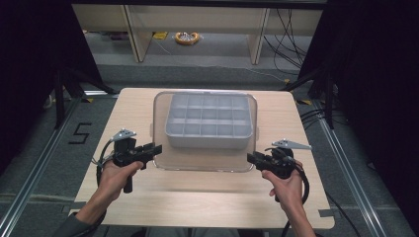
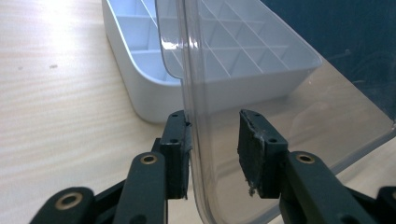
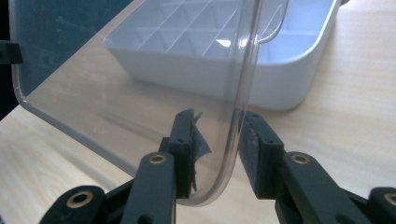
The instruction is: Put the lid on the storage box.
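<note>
Spanning most of the high view, the pale wooden bench [image 1: 197,197] carries everything in play, with grey floor and a strip of rail on either side. Next in size is the clear plastic lid [image 1: 163,106], a rounded rectangle with a shallow rim, held over the middle of the bench between the two claws. Its near edge hangs toward the person, and its far edge reaches past the back of the tray. Beneath it and seen through it sits the grey divider tray [image 1: 207,140], a low box split into a grid of small compartments, resting on the bench just beyond the lid's near edge.

The left claw [image 1: 152,149] comes in from the lid's near left corner, gripped by the left hand [image 1: 116,177]. In the left gripper view the lid's rim [image 2: 189,84] stands on edge between the jaws, tight against the left pad [image 2: 180,154]; the other pad [image 2: 254,154] seems a little way off the plastic, though the transparent wall makes that hard to judge. Taken together, the left claw is pinching the lid.

The right claw [image 1: 256,159] meets the near right corner, held by the right hand [image 1: 286,188]. In the right gripper view the curved corner of the lid [image 3: 233,140] runs between both pads, the right pad [image 3: 254,154] touching it, so this claw too is pinching the lid.
</note>
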Available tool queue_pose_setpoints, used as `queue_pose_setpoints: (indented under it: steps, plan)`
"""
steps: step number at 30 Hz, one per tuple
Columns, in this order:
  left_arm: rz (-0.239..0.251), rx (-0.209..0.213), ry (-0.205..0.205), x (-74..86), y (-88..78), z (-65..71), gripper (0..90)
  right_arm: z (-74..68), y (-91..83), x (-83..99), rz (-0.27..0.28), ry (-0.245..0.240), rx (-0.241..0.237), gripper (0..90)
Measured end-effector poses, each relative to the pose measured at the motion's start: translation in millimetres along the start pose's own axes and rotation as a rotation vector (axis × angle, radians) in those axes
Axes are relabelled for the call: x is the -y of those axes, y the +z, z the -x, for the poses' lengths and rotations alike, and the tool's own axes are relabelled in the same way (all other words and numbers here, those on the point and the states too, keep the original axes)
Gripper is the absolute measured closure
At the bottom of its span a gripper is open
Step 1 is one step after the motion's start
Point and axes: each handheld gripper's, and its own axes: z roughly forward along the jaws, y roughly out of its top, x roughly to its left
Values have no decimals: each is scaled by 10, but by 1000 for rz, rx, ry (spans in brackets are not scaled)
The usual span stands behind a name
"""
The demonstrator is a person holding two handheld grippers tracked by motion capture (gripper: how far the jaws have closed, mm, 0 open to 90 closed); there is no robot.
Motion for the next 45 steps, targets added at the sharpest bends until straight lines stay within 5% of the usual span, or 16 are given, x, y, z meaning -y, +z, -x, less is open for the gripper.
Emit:
queue_pose_setpoints:
  steps: [3, 17, 19, 24, 25, 27, 29, 34, 45]
  plan:
    - [-2, -8, -3, -79, 43, -9, 631, 44, 17, -77, 8, -38, 10, 682]
    - [5, -36, -39, -516, 414, -81, 616, 227, 176, -555, 20, -17, 54, 681]
    - [11, -46, -47, -568, 479, -84, 614, 255, 230, -631, 23, 14, 60, 675]
    - [17, -65, -54, -652, 573, -97, 610, 349, 324, -717, 22, 6, 73, 670]
    - [15, -63, -51, -668, 589, -106, 609, 324, 331, -723, 16, 48, 68, 670]
    - [17, -69, -60, -680, 607, -106, 609, 373, 351, -735, 23, 8, 73, 670]
    - [14, -73, -62, -701, 641, -124, 606, 362, 360, -749, 16, 43, 68, 670]
    - [-4, -80, -70, -724, 728, -171, 601, 420, 430, -788, 7, 11, 89, 668]
    - [-26, -93, -88, -722, 860, -256, 600, 489, 593, -816, -14, 31, 102, 658]
